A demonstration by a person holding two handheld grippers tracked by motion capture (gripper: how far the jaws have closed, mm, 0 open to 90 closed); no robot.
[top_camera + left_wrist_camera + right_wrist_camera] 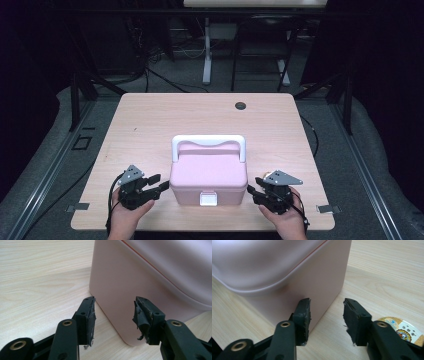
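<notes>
A pink plastic lidded box (208, 176) with a white handle sits on the wooden tabletop (150, 120). The left gripper (159, 183) and right gripper (251, 190) flank its lower corners, fingers parted and empty. Likely approach stage; next, closing in on the box.

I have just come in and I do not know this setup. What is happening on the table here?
A person sits at a wooden table with a two-jaw gripper in each hand. A pink box with a white handle and a white front latch stands between them, lid closed. The left gripper and the right gripper are at its two lower front corners, jaws open, holding nothing. A round printed disc lies beside the right gripper.
</notes>
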